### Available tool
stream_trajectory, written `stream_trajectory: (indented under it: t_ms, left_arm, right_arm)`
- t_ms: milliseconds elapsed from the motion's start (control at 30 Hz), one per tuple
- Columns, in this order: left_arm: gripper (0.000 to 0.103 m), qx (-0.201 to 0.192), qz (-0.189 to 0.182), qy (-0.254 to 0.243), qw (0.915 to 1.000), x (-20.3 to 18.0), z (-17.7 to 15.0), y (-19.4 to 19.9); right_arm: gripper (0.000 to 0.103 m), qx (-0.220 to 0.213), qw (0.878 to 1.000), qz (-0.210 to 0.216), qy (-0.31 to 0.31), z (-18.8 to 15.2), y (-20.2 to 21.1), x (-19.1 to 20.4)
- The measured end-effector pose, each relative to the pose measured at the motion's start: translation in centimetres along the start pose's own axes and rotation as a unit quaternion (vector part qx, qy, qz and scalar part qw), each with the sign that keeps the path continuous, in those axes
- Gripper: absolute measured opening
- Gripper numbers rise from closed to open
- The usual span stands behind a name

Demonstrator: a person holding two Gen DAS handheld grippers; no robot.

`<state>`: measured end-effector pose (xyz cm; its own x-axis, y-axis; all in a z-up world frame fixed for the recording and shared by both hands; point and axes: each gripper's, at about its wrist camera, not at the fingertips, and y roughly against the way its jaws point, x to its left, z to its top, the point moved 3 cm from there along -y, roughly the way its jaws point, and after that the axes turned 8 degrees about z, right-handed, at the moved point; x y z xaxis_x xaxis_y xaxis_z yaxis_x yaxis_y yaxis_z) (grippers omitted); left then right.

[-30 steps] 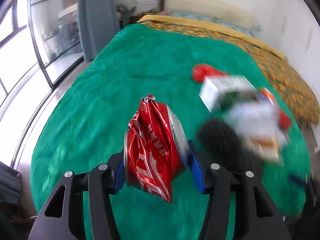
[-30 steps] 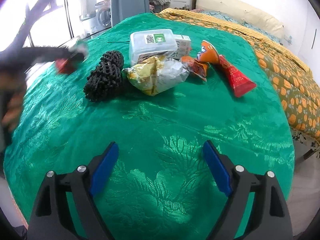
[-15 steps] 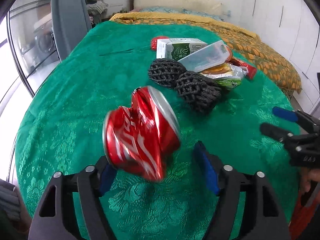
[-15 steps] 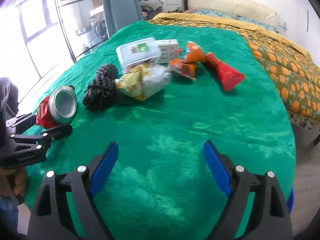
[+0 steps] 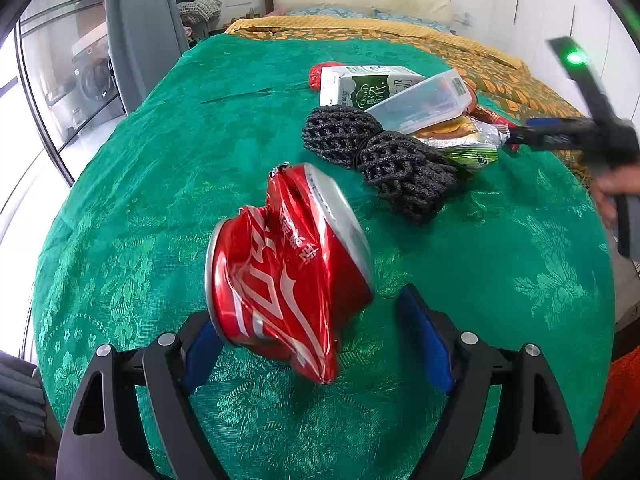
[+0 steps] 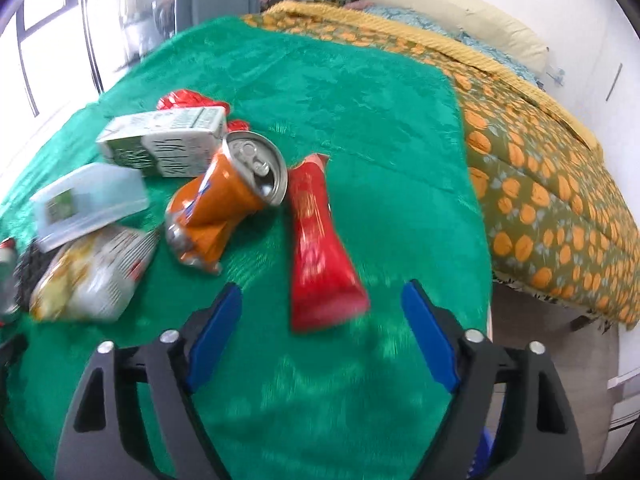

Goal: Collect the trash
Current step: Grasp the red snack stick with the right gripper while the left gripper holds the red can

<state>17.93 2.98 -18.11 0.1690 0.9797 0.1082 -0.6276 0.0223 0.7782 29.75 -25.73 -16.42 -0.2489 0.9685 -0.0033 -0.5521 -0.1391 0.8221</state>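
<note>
Your left tool (image 5: pixel 316 340) is spread open, the crushed red can (image 5: pixel 286 268) against its left finger only. Your right tool (image 6: pixel 320 332) gapes over the red wrapper (image 6: pixel 320 252).

The crushed red can (image 5: pixel 288 264) hides the left gripper's (image 5: pixel 316 334) left pad tip (contact unclear), while motion blur smears the red wrapper (image 6: pixel 320 248) and the snack bag (image 6: pixel 92 276).
</note>
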Motion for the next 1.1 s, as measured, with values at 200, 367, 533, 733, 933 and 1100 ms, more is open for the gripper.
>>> stream_trajectory:
  t_ms: [200, 367, 533, 733, 933, 1100]
  left_arm:
    - [0.081, 0.0, -0.002, 0.002, 1.0, 0.1, 0.0, 0.0]
    - [0.081, 0.0, -0.004, 0.002, 1.0, 0.1, 0.0, 0.1]
    - [0.082, 0.0, 0.002, -0.002, 1.0, 0.0, 0.0, 0.1]
    - [0.085, -0.002, -0.031, 0.013, 0.9994, 0.9, -0.4, 0.6]
    - [0.09, 0.002, -0.048, 0.03, 0.9984, 2.8, -2.0, 2.0]
    - [0.096, -0.006, -0.05, 0.037, 0.9981, 2.9, -2.2, 3.1]
  right_arm:
    - [0.034, 0.018, 0.999, 0.004, -0.032, 0.3, -1.7, -0.4]
    - [0.032, -0.003, 0.998, 0.022, -0.052, -2.2, 1.2, -0.7]
    - [0.032, -0.029, 0.994, 0.064, -0.078, -6.3, 6.1, 0.5]
    - [0.032, -0.038, 0.988, 0.124, -0.085, -11.8, 9.8, 4.4]
    - [0.032, -0.019, 0.99, 0.122, -0.073, -15.3, 9.6, 6.6]
    - [0.054, -0.017, 0.988, 0.121, -0.092, -15.6, 10.6, 5.0]
